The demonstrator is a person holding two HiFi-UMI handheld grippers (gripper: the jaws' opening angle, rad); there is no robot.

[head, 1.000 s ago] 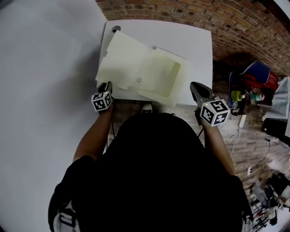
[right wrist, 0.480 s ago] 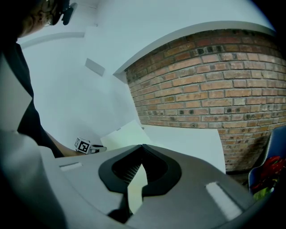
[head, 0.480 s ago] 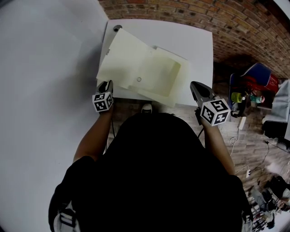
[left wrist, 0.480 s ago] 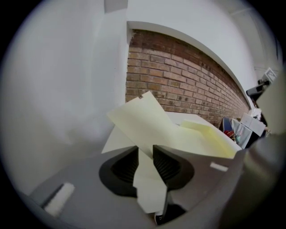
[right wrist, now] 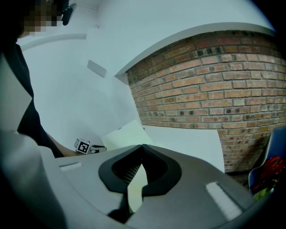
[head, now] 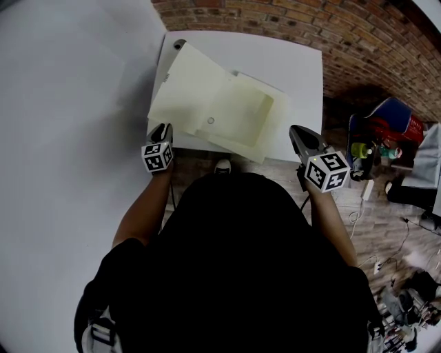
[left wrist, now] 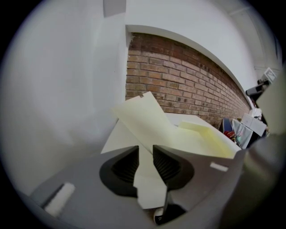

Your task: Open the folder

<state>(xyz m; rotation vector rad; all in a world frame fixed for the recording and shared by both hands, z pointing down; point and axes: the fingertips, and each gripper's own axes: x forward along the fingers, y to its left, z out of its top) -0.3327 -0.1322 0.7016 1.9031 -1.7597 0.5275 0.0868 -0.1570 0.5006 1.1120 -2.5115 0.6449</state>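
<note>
Left gripper (left wrist: 144, 153), right gripper (right wrist: 142, 154) clamping half-open folder (head: 207, 96)

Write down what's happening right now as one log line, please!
left gripper: jaws shut on folder cover, cover raised | right gripper: jaws shut on folder edge | table: folder partly open

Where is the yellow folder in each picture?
Head view: folder top centre, on the white table.
Left gripper view: folder in the middle, its cover sticking up from between the left gripper jaws.
Right gripper view: folder low centre, pinched in the right gripper; more shows behind.
Shared landmark: the brick wall beyond the table.
</note>
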